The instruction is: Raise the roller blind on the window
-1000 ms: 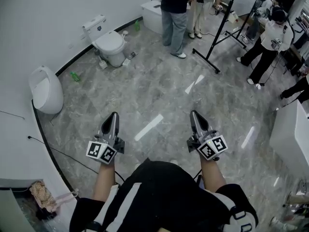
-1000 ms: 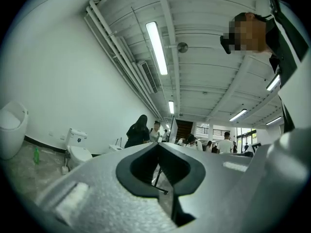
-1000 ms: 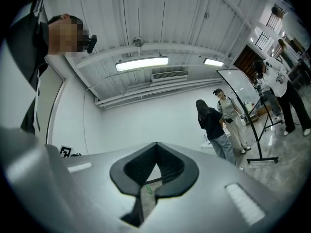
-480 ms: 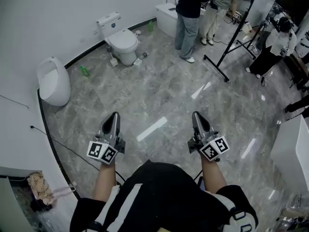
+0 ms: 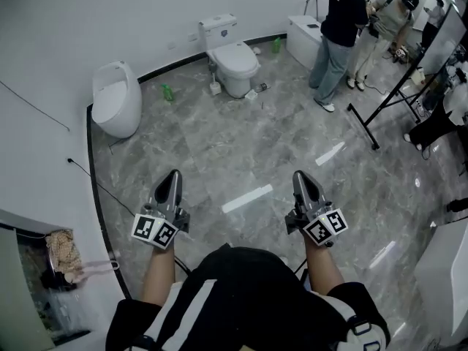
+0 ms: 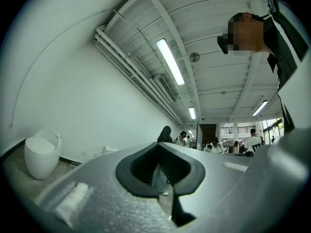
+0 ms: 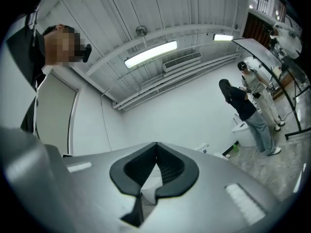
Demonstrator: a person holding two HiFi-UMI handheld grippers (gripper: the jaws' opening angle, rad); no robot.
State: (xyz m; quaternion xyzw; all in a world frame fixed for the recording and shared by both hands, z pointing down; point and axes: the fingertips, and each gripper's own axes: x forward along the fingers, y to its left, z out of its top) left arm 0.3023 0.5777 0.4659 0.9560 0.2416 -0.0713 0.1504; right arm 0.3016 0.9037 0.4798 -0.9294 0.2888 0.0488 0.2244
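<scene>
A showroom of grey marble floor (image 5: 241, 145) and white wall (image 5: 88, 20): a urinal (image 5: 115, 108) and a toilet (image 5: 232, 57) stand along the wall's dark skirting, with a green bottle (image 5: 167, 92) on the floor between them. A thin black cable (image 5: 102, 189) runs along the floor by the wall. At upper right, a person in a dark top and jeans (image 5: 338, 28) stands near a black stand (image 5: 380, 108), with others just behind.

In the foreground, a person in black and white holds the left tool (image 5: 172, 174) and the right tool (image 5: 300, 175) side by side and well apart above the floor, both pointing away from the body. Each carries a marker cube (image 5: 154, 230) of black-and-white squares, which bear no readable writing. Both gripper views show the jaws pressed together with nothing between them.

At lower left, a crumpled cloth (image 5: 62, 251) lies in a recess by the wall. In the right gripper view a tall, pale, framed panel (image 7: 53, 115) stands upright on the wall; whether it is the roller blind cannot be told, and no other view shows one.
</scene>
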